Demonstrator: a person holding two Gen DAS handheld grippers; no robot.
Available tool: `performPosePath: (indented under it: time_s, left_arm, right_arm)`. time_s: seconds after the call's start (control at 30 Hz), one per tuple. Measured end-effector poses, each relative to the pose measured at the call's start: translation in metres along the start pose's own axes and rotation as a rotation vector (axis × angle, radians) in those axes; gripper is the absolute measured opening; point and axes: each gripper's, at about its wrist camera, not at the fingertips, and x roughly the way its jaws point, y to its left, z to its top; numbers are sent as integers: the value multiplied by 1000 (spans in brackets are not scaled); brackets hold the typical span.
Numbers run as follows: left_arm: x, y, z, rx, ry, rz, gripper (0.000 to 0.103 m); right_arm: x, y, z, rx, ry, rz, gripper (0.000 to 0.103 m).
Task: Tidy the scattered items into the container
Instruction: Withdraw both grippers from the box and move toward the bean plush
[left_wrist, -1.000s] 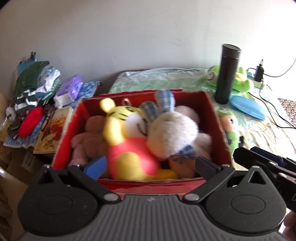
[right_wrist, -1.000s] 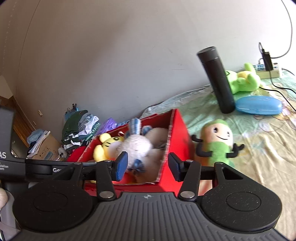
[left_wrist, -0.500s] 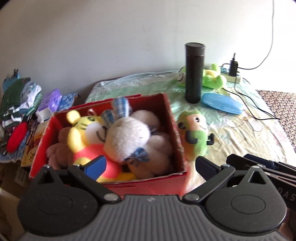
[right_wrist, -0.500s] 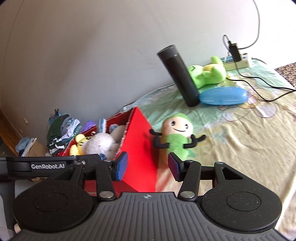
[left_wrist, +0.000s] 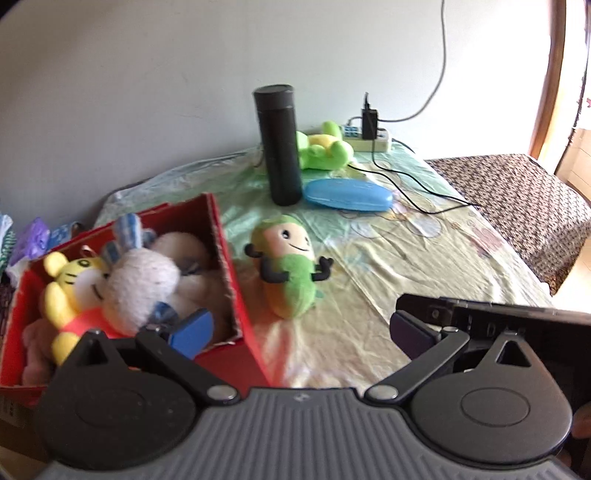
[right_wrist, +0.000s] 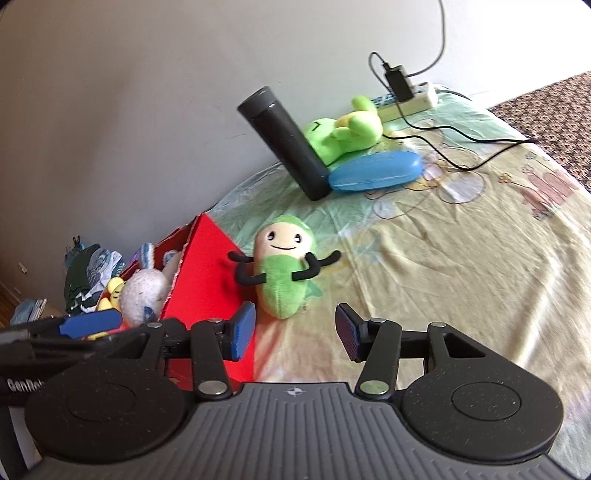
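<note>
Both views have swung off the red box (left_wrist: 225, 258) toward the open bedsheet (right_wrist: 443, 258); a second ago the box filled the left wrist view, now it sits off to the left gripper's (left_wrist: 299, 330) left. Largest to smallest:

- Red box: already packed with plush, so it's the drop target. Just left of the right gripper (right_wrist: 295, 334), its near wall next to the left pad.
- Black flask (right_wrist: 284, 147): upright, well ahead of both tools, probably not part of this pass.
- Blue case (right_wrist: 375, 171): flat, touching the flask base.
- Green frog plush (right_wrist: 343, 134): behind the flask, farthest away.
- Pea plush (right_wrist: 282, 273): lying just beside the box's outer wall, dead ahead of the right gripper and closest loose item, so likely the next pick.

Right gripper: jaws partly open, nothing between them. Left gripper: jaws spread wide, empty.
</note>
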Motion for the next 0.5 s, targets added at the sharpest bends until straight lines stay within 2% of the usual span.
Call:
performPosePath:
  time_s: [0.17, 0.37, 0.5]
  left_arm:
    - [13, -15, -11, 39, -4, -77, 102]
    - [37, -35, -30, 144, 2, -128, 102]
    - [54, -43, -41, 182, 5, -133, 102]
  right_arm:
    - [0, -16, 2, 28, -1, -36, 52]
    - [7, -34, 6, 72, 24, -42, 51]
    - [17, -44, 11, 115, 62, -19, 43]
